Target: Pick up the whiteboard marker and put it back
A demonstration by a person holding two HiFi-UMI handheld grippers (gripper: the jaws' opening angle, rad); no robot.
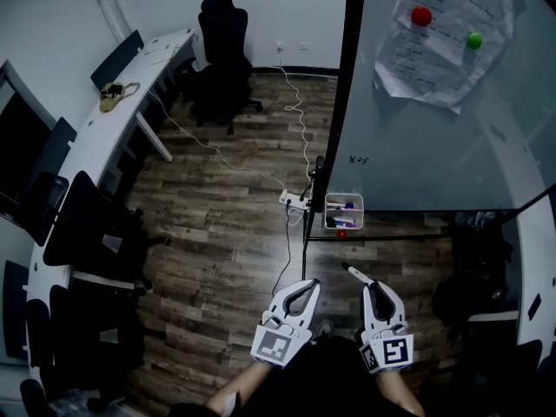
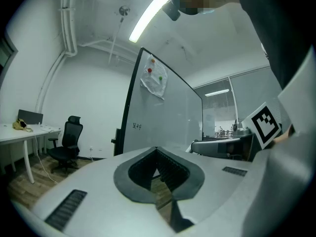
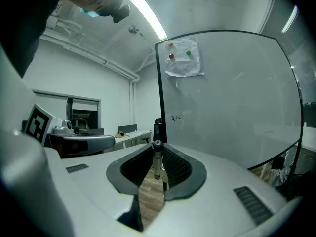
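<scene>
Between right gripper (image 3: 157, 156) fingers: whiteboard marker (image 3: 157, 163) clamped, end poking past fingertips; left gripper (image 2: 157, 154) fingers together.

Whiteboard scribble (image 1: 358, 159) and print on pinned sheet (image 1: 439, 37), illegibly small

an office, long white desk (image 1: 91, 142), black swivel chair (image 1: 222, 37), standing whiteboard (image 1: 417, 146), wood-look floor (image 1: 230, 211)
</scene>
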